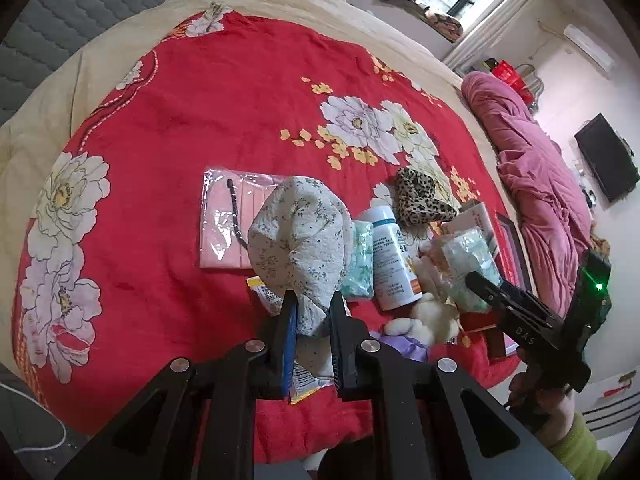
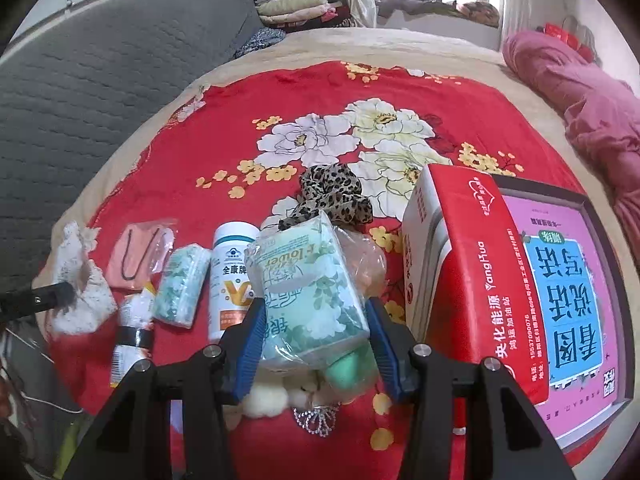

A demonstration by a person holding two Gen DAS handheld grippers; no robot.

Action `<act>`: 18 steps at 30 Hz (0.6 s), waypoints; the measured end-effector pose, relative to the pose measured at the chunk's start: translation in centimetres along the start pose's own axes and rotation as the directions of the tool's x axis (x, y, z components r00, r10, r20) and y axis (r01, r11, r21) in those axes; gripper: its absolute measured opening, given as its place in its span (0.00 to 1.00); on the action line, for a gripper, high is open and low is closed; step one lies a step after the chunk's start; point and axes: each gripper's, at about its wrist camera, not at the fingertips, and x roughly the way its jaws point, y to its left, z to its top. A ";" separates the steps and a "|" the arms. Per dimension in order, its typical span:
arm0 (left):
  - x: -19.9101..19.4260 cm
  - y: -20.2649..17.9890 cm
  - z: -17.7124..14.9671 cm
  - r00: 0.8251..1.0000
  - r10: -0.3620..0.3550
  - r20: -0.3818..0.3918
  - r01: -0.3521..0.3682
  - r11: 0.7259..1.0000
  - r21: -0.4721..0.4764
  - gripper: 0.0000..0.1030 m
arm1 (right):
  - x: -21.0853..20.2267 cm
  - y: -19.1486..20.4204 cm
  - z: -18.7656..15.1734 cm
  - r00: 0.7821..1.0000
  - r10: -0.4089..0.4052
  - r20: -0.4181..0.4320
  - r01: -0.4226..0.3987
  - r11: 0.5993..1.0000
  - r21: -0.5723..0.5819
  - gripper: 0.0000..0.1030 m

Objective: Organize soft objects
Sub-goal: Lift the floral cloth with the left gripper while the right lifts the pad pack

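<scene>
Red floral bedspread (image 1: 208, 92) lies under both loads: left gripper (image 1: 313, 312) pinches the floral cloth (image 1: 298, 232) upright, while right gripper (image 2: 316, 336) clasps the tissue pack (image 2: 308, 280), seemingly lengthwise ahead.

Plush toy (image 2: 266, 398) half hidden

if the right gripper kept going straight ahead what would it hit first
Probably the leopard cloth, which lies on the bedspread just beyond the tissue pack held in the right gripper. Depth is unclear, so the pack may pass above it; past that, only bedspread shows.
</scene>
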 end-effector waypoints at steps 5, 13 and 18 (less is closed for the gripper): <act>-0.2 -0.7 0.0 1.000 -0.010 -0.006 0.010 1.000 0.017 0.14 | -1.3 0.4 0.5 0.997 0.027 0.065 -0.027 1.000 -0.010 0.49; -0.8 -2.0 0.2 0.999 -0.037 0.005 0.037 0.999 0.036 0.14 | -4.5 -2.5 1.4 0.982 0.141 0.124 -0.156 0.980 0.121 0.49; -0.5 -2.8 -0.1 0.999 -0.048 -0.008 0.048 0.998 0.047 0.14 | -2.2 -2.3 0.8 0.995 0.096 0.031 -0.099 0.989 0.109 0.49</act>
